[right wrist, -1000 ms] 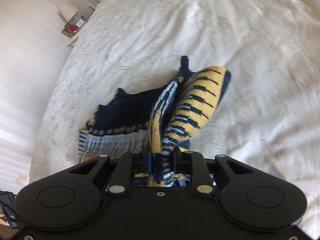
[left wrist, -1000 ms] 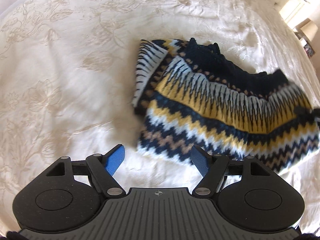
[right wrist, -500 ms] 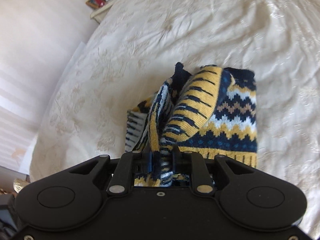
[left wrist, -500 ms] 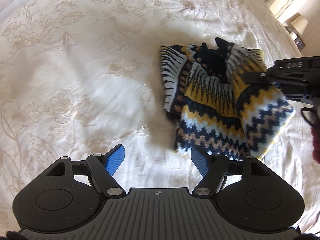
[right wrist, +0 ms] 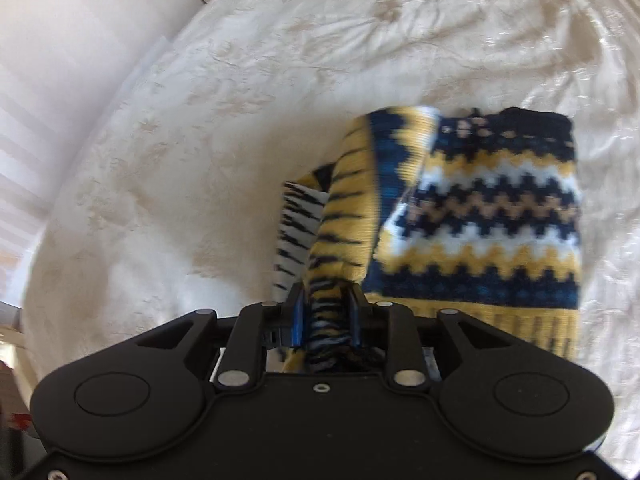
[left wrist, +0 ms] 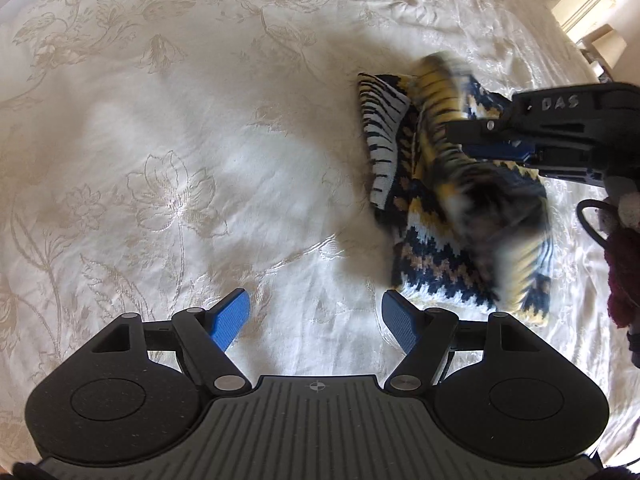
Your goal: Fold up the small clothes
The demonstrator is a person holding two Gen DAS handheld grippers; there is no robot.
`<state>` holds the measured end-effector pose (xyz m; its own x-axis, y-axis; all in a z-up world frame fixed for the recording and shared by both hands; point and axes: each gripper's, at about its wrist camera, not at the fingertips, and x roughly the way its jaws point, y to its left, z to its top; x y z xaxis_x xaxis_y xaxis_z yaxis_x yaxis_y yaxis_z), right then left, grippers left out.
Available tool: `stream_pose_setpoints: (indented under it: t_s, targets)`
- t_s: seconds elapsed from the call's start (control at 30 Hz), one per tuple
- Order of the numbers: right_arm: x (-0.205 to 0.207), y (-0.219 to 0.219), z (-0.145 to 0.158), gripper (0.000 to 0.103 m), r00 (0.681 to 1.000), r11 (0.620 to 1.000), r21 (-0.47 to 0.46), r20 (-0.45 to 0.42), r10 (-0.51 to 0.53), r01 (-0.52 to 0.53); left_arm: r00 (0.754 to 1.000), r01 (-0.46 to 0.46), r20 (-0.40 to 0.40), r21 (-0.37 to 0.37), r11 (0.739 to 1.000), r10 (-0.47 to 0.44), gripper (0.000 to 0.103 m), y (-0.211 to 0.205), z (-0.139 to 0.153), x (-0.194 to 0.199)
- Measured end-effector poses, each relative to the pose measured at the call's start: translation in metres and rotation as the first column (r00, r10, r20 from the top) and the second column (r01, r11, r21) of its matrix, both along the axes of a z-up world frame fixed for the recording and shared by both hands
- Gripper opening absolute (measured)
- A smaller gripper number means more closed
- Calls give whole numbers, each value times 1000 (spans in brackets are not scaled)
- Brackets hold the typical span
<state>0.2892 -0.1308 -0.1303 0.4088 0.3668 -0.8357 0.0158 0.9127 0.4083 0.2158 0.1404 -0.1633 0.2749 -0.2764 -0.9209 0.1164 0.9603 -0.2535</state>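
Blue-padded fingers of the left gripper (left wrist: 316, 320) stand wide apart and hold nothing; they hover above the cream bedspread with a woven flower pattern (left wrist: 160, 152), and only bare cloth shows between them. The right finger is near the lower edge of the small knitted sweater with navy, yellow, white and tan zigzag bands (left wrist: 436, 216), but it does not touch it.

The right gripper (right wrist: 325, 318) is closed tight on a fold of this sweater: a bunch of striped yellow and navy knit is pressed between its two blue pads and rises out of them. In the left wrist view the same gripper (left wrist: 492, 148) comes in from the right side, above the sweater.

The sweater lies on the bedspread, to the right of the left gripper, with one part lifted and turned over the rest.

The lifted part is blurred in the left wrist view, so its edges are hard to make out. The black body of the right gripper hides the lower end of the clamped fold. At the right border a dark red object (left wrist: 624, 276) is cut off and cannot be identified.
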Motion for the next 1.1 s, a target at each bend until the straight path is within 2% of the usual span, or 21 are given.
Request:
stream_pose_setpoints:
  t_s: [0.07, 0.2, 0.27, 0.4, 0.47, 0.6, 0.67, 0.77, 0.83, 0.97, 1.03, 1.1]
  targets:
    - [-2, -1, 5, 35, 999, 998, 63, 33, -8, 6, 1000, 3, 1, 0, 1000, -3, 71, 0, 1, 4]
    - [-16, -14, 19, 37, 994, 998, 50, 102, -34, 29, 1000, 14, 12, -15, 1000, -14, 71, 2, 9, 18]
    - [-26, -21, 25, 50, 990, 999, -3, 136, -34, 35, 1000, 16, 19, -31, 999, -15, 71, 1, 13, 30]
    - [-51, -25, 29, 54, 984, 991, -137, 177, 29, -4, 999, 22, 38, -73, 997, -20, 71, -6, 24, 61]
    - [-65, -18, 27, 66, 978, 975, -216, 193, 84, -41, 999, 28, 44, -101, 994, -23, 71, -11, 27, 76]
    - [-93, 6, 21, 68, 949, 928, -345, 220, 228, -143, 999, 29, 27, -190, 981, -24, 71, -30, 26, 109]
    - [-103, 23, 15, 76, 930, 899, -394, 222, 293, -190, 999, 35, 10, -213, 977, -33, 72, -41, 21, 123]
    - [-114, 51, 5, 80, 882, 823, -509, 229, 411, -251, 998, 47, -25, -230, 972, -55, 72, -58, 6, 140]
    - [-119, 68, 0, 86, 847, 770, -575, 232, 479, -278, 996, 50, -57, -241, 969, -66, 72, -68, -5, 149]
    - [-120, 89, -14, 86, 796, 687, -652, 206, 569, -323, 993, 56, -92, -233, 971, -79, 72, -82, -22, 163]
    - [-118, 93, -19, 86, 790, 661, -681, 196, 581, -316, 993, 67, -83, -214, 974, -87, 71, -85, -27, 168]
    - [-115, 93, -22, 83, 791, 653, -689, 190, 581, -315, 993, 67, -82, -223, 973, -88, 70, -86, -30, 171]
